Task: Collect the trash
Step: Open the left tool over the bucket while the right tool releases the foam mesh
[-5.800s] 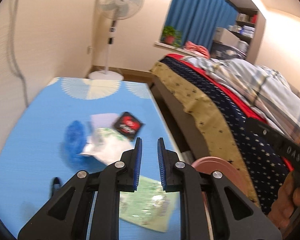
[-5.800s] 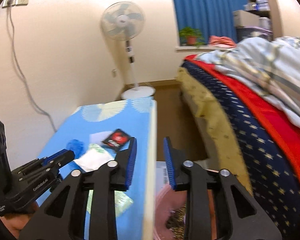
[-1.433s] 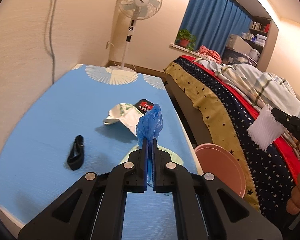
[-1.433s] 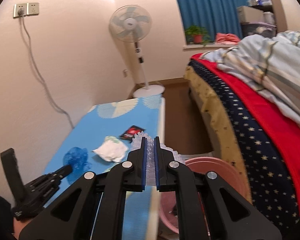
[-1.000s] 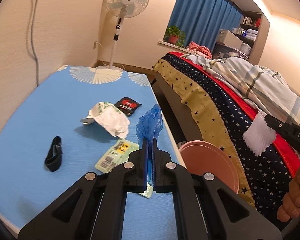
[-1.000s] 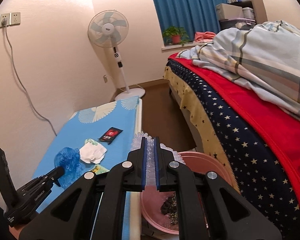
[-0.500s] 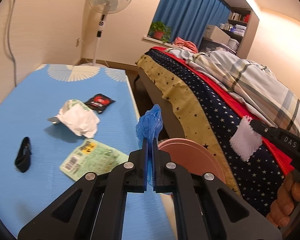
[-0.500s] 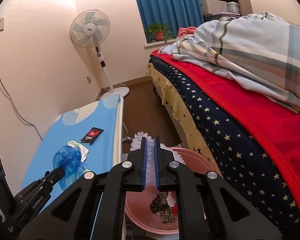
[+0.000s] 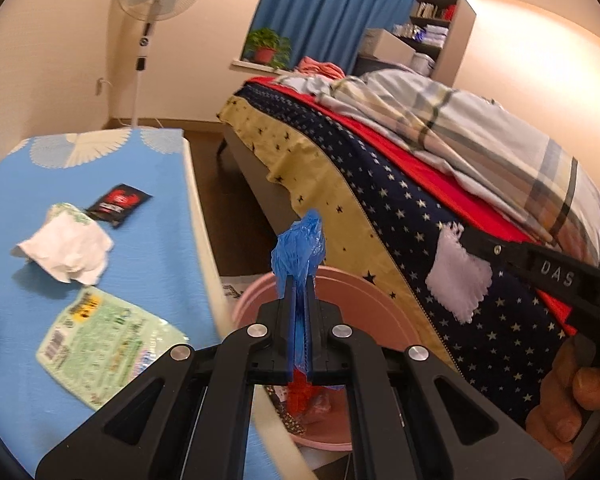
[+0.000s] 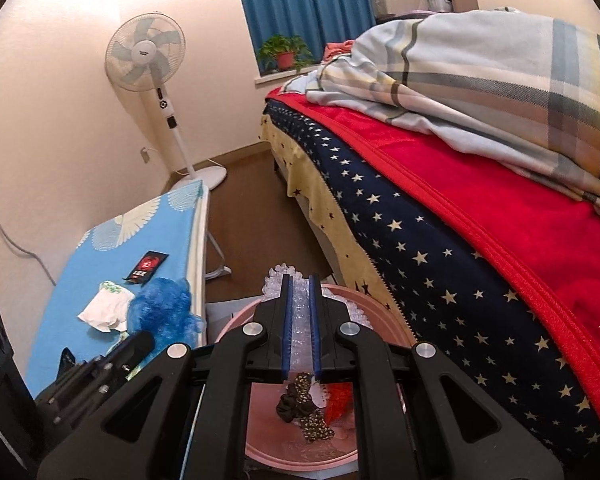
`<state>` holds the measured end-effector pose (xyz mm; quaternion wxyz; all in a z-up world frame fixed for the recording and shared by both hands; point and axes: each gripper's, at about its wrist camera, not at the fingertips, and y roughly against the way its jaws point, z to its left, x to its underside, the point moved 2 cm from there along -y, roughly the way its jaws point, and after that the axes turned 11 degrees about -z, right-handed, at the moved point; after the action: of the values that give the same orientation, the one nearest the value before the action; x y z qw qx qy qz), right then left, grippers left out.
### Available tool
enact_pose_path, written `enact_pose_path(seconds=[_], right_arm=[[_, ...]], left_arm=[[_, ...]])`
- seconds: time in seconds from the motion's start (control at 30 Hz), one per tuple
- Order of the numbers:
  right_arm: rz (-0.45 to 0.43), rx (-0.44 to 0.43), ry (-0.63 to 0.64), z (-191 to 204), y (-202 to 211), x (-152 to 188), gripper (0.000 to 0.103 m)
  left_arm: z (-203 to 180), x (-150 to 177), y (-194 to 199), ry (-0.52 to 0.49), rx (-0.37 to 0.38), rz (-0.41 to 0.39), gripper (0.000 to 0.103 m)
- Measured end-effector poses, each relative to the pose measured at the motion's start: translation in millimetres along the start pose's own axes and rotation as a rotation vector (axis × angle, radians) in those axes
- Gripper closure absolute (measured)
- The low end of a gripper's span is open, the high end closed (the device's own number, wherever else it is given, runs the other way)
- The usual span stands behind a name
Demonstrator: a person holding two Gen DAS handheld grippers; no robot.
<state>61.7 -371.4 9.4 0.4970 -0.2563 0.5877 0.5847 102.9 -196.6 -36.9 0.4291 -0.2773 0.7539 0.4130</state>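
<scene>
The left claw (image 9: 299,312) is clamped on a crumpled blue plastic bag (image 9: 299,246), and the right claw (image 10: 300,320) on a bubble-wrap scrap (image 10: 300,322). Both hang over the pink bin (image 10: 384,322) between worktop (image 9: 156,200) and bed (image 10: 440,240).

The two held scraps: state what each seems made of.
Blue scrap in the left gripper: thin crinkled plastic film, probably; it looks glossy and gathered. Clear scrap in the right gripper: likely bubble wrap, translucent with rows of small bubbles.
</scene>
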Motion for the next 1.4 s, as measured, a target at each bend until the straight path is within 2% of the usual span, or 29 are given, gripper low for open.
enact_pose_path(seconds=[0.5,0.7,0.77,0.8,0.83,0.9,1.4], right_arm=[[0.013,0.055,-0.021,-8,-20,0,0.094],[0.014,0.067,-0.026,-9,-21,1,0.090],[0.021,0.071,-0.032,-10,-23,2,0.084],[0.022,0.076,-0.035,-11,-23,2,0.068],[0.019,0.083,-0.038,-12,-22,1,0.057],[0.013,0.087,-0.043,-13,-22,0,0.056],[-0.008,0.051,-0.047,-9,-8,-3,0.055]], left_arm=[[-7,20,-35,0.008,0.024,0.072,0.100],[-10,24,-44,0.007,0.034,0.095,0.100],[-11,25,-47,0.011,0.040,0.109,0.098],[-11,26,-48,0.010,0.041,0.113,0.093],[-11,27,-48,0.008,0.037,0.115,0.085],[-8,27,-47,0.013,0.030,0.113,0.080],[6,14,-17,0.018,-0.002,0.075,0.080]])
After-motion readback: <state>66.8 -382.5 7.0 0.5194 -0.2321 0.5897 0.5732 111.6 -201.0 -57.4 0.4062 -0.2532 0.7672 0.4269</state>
